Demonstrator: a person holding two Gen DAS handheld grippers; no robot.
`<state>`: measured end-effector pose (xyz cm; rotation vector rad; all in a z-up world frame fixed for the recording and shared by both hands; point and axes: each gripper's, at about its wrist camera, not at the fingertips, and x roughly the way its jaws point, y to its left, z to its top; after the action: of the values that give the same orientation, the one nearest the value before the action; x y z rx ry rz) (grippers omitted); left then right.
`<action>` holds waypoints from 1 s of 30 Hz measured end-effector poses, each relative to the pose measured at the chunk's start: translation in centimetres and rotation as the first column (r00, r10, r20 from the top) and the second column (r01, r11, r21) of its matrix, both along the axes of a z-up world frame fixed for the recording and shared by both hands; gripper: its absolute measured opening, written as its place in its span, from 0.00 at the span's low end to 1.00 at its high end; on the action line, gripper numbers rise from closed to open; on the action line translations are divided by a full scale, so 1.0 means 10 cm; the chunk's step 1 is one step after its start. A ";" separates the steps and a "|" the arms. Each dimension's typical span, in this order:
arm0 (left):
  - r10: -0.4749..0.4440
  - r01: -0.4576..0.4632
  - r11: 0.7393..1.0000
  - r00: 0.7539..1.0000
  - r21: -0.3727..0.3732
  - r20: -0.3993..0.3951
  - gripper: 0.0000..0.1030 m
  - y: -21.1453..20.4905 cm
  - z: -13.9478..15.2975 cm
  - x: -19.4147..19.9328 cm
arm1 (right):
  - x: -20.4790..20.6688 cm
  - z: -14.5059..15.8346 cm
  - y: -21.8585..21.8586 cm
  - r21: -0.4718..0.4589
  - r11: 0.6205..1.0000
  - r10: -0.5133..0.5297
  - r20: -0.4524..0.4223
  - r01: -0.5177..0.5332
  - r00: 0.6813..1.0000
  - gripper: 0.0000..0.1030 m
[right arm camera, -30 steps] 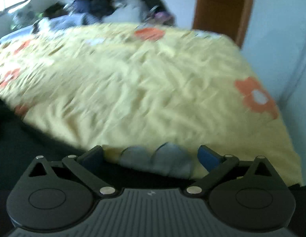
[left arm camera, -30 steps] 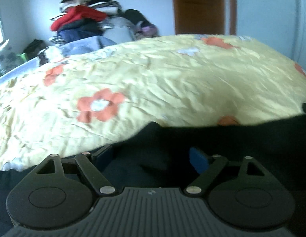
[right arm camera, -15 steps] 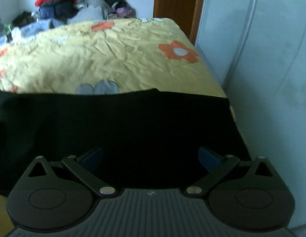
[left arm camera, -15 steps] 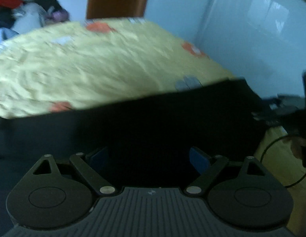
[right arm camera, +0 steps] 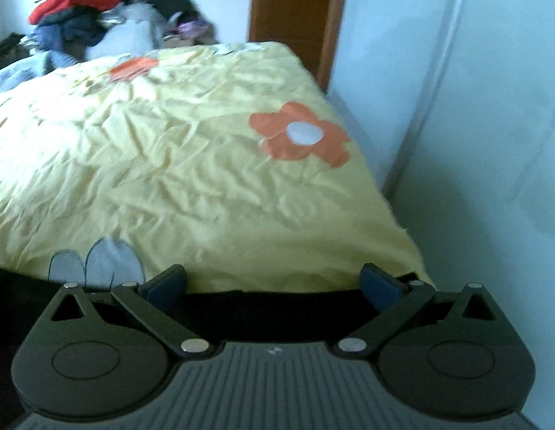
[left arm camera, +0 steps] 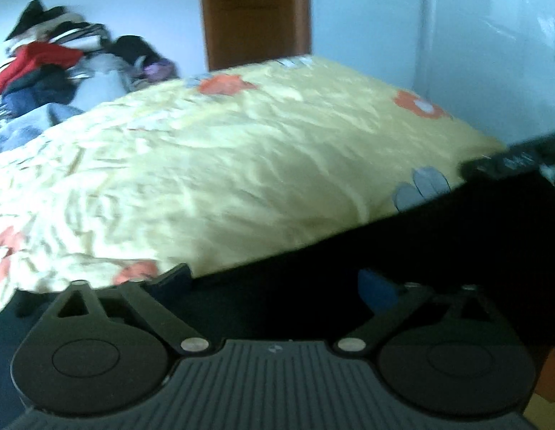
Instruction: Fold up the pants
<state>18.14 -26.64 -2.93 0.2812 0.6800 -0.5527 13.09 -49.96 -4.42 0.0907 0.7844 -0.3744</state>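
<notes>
Landmark: the bed [left arm camera: 241, 165], under a yellow cover with orange flowers.
Pants [left arm camera: 438, 251]: black, lying flat along the bed's near edge, running across both my views; in the right wrist view they [right arm camera: 277, 315] show as a dark strip at that same edge.
My left claw [left arm camera: 274, 283]: jaws wide apart, nothing between the blue pads; it hangs over the pants, the cloth spreading beneath and beyond both fingers.
My right claw [right arm camera: 274, 283]: jaws wide, nothing gripped; its fingertips stand at the line where the pants meet the yellow cover, the black cloth under it.
Clothes pile [right arm camera: 84, 10]: red, dark and grey garments heaped past the bed's far end, well apart from the pants.
Door [right arm camera: 295, 14]: brown wood, beyond the bed's far corner.
Wall [right arm camera: 474, 125]: pale, close along the bed's side.
</notes>
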 end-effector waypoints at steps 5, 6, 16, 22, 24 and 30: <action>0.010 -0.010 1.000 1.000 0.012 0.026 0.95 0.32 0.13 -0.12 | -0.53 0.15 0.39 0.087 0.963 0.255 -0.003 -0.254 0.967 1.00; 0.009 -0.009 1.000 1.000 0.023 0.019 0.95 0.36 0.12 -0.12 | -0.57 0.12 0.50 0.096 0.946 0.314 -0.031 -0.310 0.949 1.00; 0.060 -0.060 0.998 0.998 0.010 -0.036 0.99 0.44 -0.10 0.17 | 0.01 -0.09 0.85 0.086 0.918 0.394 -0.087 -0.387 0.915 1.00; 0.126 -0.126 0.992 0.992 0.015 0.010 0.98 0.33 -0.08 0.36 | 0.21 -0.09 0.82 0.098 0.940 0.332 -0.046 -0.327 0.942 1.00; 0.136 -0.136 0.991 0.991 -0.007 0.009 0.94 0.41 0.00 0.28 | 0.04 -0.01 0.81 0.080 0.958 0.276 0.015 -0.276 0.961 1.00; 0.156 -0.151 0.988 0.978 -0.041 0.136 0.97 0.87 0.28 -0.18 | -1.17 0.30 0.51 0.024 0.999 0.024 0.331 -0.034 0.943 1.00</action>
<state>16.33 -17.95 -0.18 0.2344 0.5521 -0.3915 1.42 -44.88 -1.41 0.1654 0.4577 -0.3086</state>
